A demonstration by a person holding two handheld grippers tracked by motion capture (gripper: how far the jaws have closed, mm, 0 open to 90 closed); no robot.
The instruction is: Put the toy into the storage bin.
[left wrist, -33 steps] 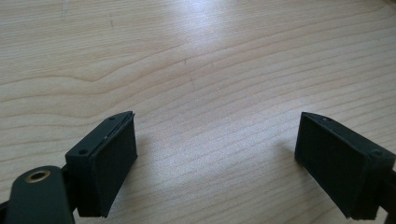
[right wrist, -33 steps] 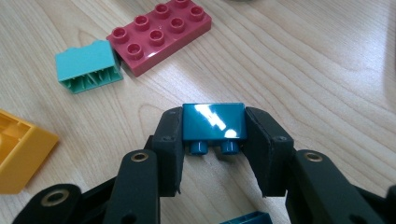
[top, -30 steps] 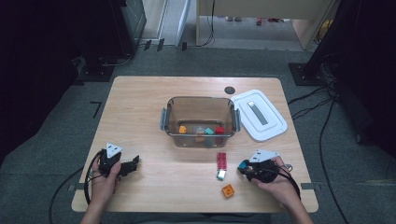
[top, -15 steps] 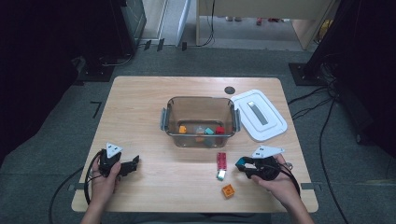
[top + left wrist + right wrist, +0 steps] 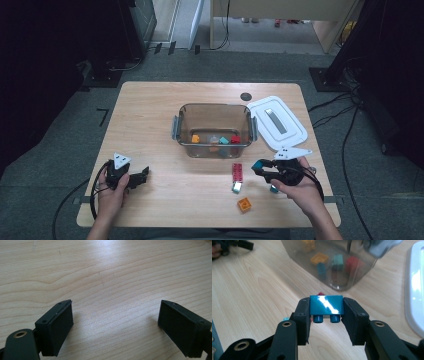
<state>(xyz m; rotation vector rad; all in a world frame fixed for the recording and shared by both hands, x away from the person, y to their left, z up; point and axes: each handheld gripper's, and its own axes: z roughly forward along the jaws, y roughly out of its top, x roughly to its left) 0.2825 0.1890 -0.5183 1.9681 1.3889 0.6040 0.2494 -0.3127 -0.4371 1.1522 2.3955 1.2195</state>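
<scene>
Wooden table [image 5: 150, 115], light grain. White lid [image 5: 277, 123] lies flat at the right, just beside the clear bin [image 5: 214, 129] at table centre; the bin holds a few small coloured bricks, orange, teal and red among them, exact count hard to tell through the wall. Left gripper [image 5: 141, 176] rests low near the front left edge, jaws wide apart over bare wood, nothing between them. Right gripper [image 5: 326, 315] is front right of the bin, clamped on a teal brick [image 5: 326, 305], studs pointing down, lifted clear of the table. Loose on the wood nearby: red brick [image 5: 237, 171], orange brick [image 5: 244, 204].
</scene>
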